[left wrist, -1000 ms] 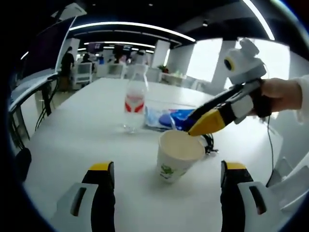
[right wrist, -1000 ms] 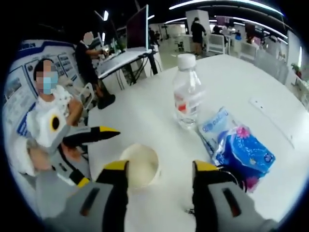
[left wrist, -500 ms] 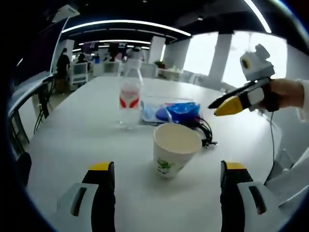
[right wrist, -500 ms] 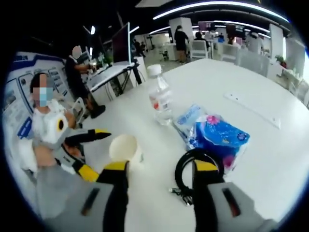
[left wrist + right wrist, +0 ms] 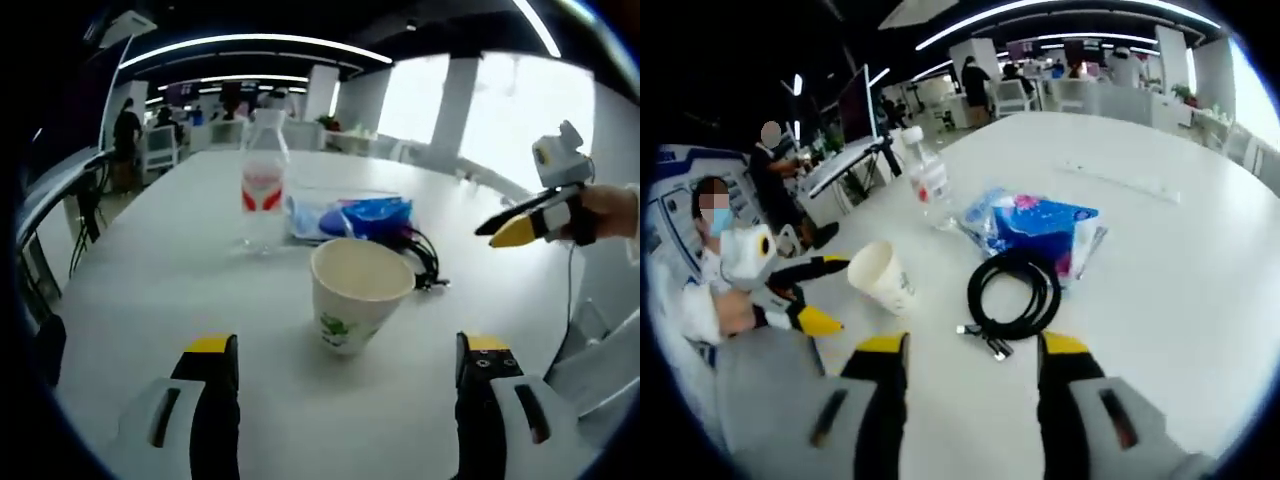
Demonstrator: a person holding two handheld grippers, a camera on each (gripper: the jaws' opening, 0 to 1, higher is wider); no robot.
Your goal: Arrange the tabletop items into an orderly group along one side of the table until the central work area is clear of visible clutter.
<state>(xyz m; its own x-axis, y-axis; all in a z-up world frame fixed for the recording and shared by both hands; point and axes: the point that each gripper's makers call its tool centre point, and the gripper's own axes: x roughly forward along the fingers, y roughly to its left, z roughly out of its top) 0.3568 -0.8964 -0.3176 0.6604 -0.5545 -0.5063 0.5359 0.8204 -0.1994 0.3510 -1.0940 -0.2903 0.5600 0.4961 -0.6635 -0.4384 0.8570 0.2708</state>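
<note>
Our left gripper [image 5: 335,375] hangs with jaws spread and empty; just ahead at 12 o'clock the paper cup [image 5: 356,292] stands upright on the white desk [image 5: 150,290]. It looks light, thin-walled and easy to crush or tip, so we judge a gentle pinch across the rim safest. Our right gripper [image 5: 970,365] is likewise released; the coiled black cable [image 5: 1012,292] ahead at 12 is limp. Beyond lie the soft blue tissue pack [image 5: 1040,222] and the slick, top-heavy water bottle [image 5: 262,180]
</note>
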